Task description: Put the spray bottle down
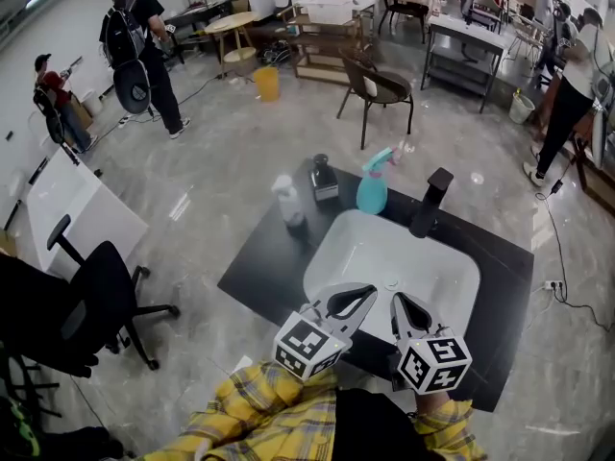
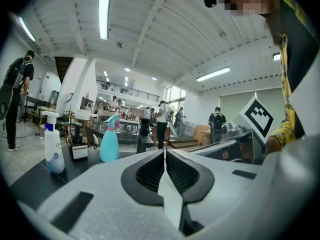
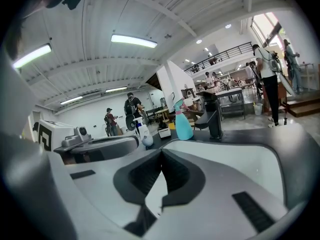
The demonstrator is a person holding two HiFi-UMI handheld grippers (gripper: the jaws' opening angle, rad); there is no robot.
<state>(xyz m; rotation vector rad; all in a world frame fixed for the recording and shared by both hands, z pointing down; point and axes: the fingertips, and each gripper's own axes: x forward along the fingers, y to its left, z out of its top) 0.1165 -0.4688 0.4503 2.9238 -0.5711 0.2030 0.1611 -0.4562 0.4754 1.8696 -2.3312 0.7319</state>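
The teal spray bottle [image 1: 372,188] with a pink collar stands upright on the black counter [image 1: 269,257], at the far rim of the white sink [image 1: 452,291]. Nothing holds it. My left gripper [image 1: 369,291] and right gripper [image 1: 396,300] hover side by side over the sink's near edge, both shut and empty. In the left gripper view the jaws [image 2: 165,151] meet with nothing between them, and the spray bottle [image 2: 109,140] stands far ahead at the left. In the right gripper view the jaws [image 3: 161,151] are closed too, with the spray bottle [image 3: 183,122] beyond them.
A white pump bottle [image 1: 287,201] and a dark square bottle [image 1: 324,178] stand left of the spray bottle. A black faucet [image 1: 430,203] rises at its right. A black office chair [image 1: 91,296] sits left of the counter. People stand around the room.
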